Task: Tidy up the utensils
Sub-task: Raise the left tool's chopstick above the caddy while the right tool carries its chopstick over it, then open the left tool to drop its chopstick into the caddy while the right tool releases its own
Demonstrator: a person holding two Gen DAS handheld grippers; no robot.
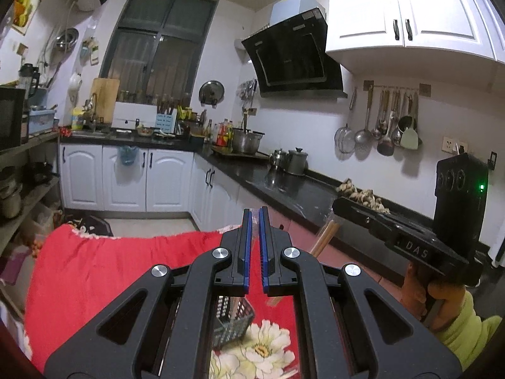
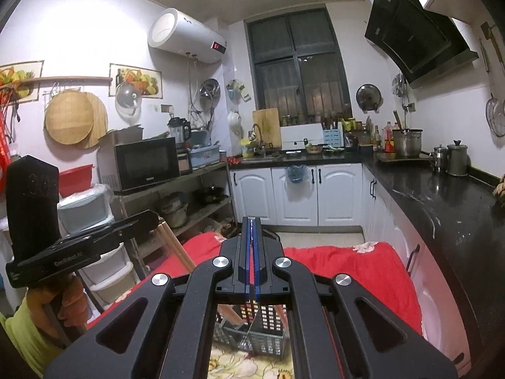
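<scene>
My left gripper (image 1: 255, 213) is shut, held above a table under a red floral cloth (image 1: 94, 271). In the right wrist view the left gripper (image 2: 156, 216) has wooden chopsticks (image 2: 176, 246) hanging down from its tip. My right gripper (image 2: 251, 221) is shut too. The left wrist view shows the right gripper (image 1: 336, 203) with another pair of wooden chopsticks (image 1: 326, 237) hanging from its tip. Below both grippers a dark mesh utensil basket (image 2: 265, 331) stands on the cloth, partly hidden by the gripper frames. The basket (image 1: 233, 319) also shows in the left wrist view.
A black countertop (image 2: 442, 195) with pots (image 2: 407, 142) runs along the right over white cabinets (image 2: 334, 195). A shelf with a microwave (image 2: 145, 164) stands on the left. Utensils hang on a wall rail (image 1: 391, 120). Gloved hands in yellow-green sleeves (image 1: 464, 325) hold both grippers.
</scene>
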